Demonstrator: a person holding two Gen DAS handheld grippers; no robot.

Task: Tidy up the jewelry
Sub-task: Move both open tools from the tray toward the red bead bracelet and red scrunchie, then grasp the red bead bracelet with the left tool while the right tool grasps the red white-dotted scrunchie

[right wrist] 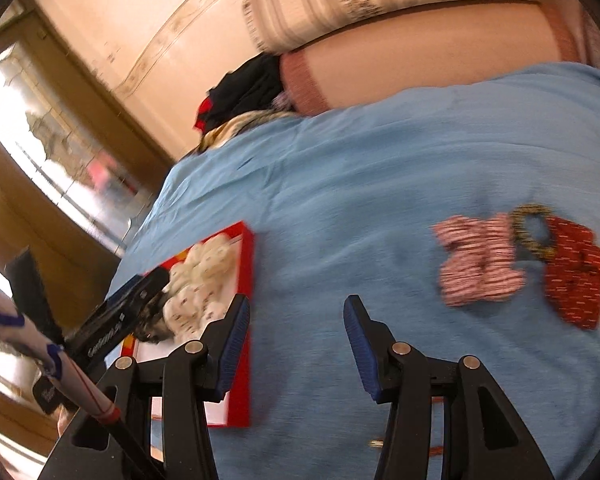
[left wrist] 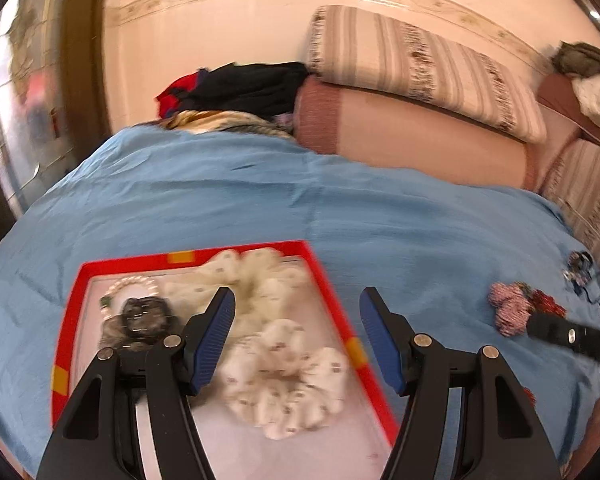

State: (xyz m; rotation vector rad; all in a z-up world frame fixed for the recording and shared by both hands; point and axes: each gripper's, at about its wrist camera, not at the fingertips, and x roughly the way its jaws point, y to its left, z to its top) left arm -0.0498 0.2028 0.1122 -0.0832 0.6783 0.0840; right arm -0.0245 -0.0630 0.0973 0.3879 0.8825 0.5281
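Left hand-held gripper (left wrist: 298, 336) stands open, empty, above red tray (left wrist: 73, 312) holding two white scrunchies (left wrist: 288, 380). Right hand-held gripper (right wrist: 296, 344) open, empty. Only its view shows striped scrunchie (right wrist: 478, 260), red scrunchie (right wrist: 576, 276) and beaded ring (right wrist: 534, 230) clearly on blue bedspread (right wrist: 380, 168).

A bed spread with a blue sheet (left wrist: 340, 208) stands against a cream wall (left wrist: 220, 40) trimmed with a patterned border. At its head, a striped cushion (left wrist: 412, 60) lies on a pink bolster (left wrist: 400, 136), beside a heap of black and red clothing (left wrist: 240, 88). A wood-framed window (right wrist: 60, 152) glows at left
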